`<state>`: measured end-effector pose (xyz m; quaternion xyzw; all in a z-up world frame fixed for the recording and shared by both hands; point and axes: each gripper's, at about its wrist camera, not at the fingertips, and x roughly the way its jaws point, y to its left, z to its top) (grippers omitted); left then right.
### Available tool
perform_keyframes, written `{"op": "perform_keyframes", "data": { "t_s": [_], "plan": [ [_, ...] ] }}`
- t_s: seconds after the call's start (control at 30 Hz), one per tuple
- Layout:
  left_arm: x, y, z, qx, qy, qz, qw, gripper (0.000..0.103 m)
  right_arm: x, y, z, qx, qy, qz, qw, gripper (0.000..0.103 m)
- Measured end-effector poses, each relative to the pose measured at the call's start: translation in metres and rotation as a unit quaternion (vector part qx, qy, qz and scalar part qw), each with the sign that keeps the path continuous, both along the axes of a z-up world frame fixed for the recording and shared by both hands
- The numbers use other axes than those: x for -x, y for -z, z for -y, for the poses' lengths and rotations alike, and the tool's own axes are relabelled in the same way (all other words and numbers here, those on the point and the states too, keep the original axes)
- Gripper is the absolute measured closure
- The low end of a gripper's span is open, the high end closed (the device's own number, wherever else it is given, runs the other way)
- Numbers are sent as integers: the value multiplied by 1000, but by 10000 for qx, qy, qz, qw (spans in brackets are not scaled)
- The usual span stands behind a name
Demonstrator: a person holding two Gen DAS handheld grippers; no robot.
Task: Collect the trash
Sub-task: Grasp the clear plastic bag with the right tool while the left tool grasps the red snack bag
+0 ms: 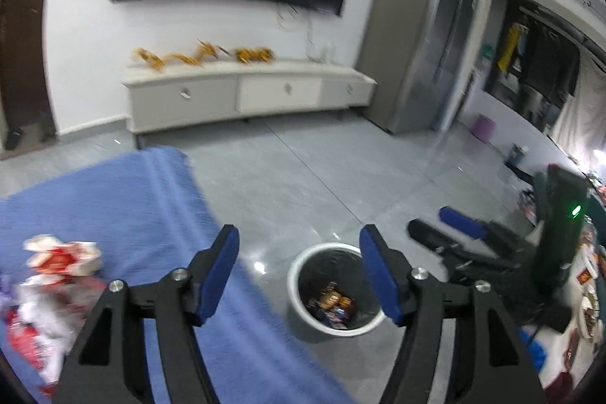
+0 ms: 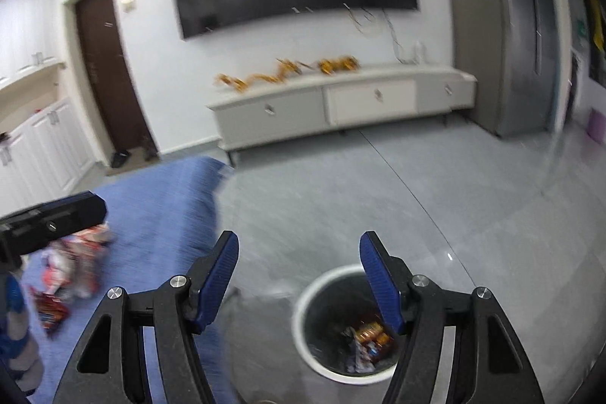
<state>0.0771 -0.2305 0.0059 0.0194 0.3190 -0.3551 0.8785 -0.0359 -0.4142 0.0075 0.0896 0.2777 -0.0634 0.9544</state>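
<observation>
A white bin (image 1: pixel 299 305) stands by a blue blanket (image 1: pixel 151 207) strewn with red-and-white wrappers (image 1: pixel 64 256).

Left of the left gripper (image 1: pixel 299 271), the pile of wrappers (image 1: pixel 53 290) on the blue blanket (image 1: pixel 125 207) is smeared by motion and cut by the picture's edge; its print is unreadable. Between and below the jaws, the packets in the white bin (image 1: pixel 333 305) are too small to name. Right of the jaws, the right gripper (image 1: pixel 435 226) is blurred, its body partly hidden. In the right wrist view, one blue pad (image 2: pixel 380 286) covers part of the bin's opening, and the floor (image 2: pixel 303 199) streaks.
</observation>
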Motion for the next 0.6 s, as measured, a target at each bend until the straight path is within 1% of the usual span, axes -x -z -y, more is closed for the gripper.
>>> {"op": "perform_keyframes", "data": {
  "t_s": [0.1, 0.17, 0.23, 0.3, 0.33, 0.37, 0.43, 0.5, 0.6],
  "plan": [
    [12, -4, -50, -3, -380, 156, 9992, 38, 2, -19, -37, 47, -381, 163, 9991, 39],
    [20, -2, -85, -38, -642, 232, 9977, 38, 3, -26, -61, 60, -658, 228, 9976, 39],
    [27, 2, -113, -44, -840, 261, 9961, 38, 6, -29, -82, 72, -879, 263, 9958, 39],
    [35, 6, -151, -68, -1124, 317, 9931, 38, 5, -30, -101, 46, -1085, 283, 9937, 39],
    [37, 8, -161, -87, -1209, 348, 9920, 38, 4, -30, -108, 35, -1170, 288, 9927, 39],
    [40, 12, -182, -146, -1376, 388, 9896, 38, 2, -29, -121, 23, -1312, 288, 9909, 39],
    [44, 20, -205, -183, -1501, 397, 9877, 38, -3, -27, -136, 18, -1470, 245, 9888, 39],
    [43, 34, -229, -239, -1613, 254, 9863, 38, -15, -19, -152, -16, -1673, 135, 9858, 39],
    [41, 52, -244, -327, -1697, 100, 9849, 38, -30, -3, -178, -80, -1942, -80, 9809, 39]
  ]
}}
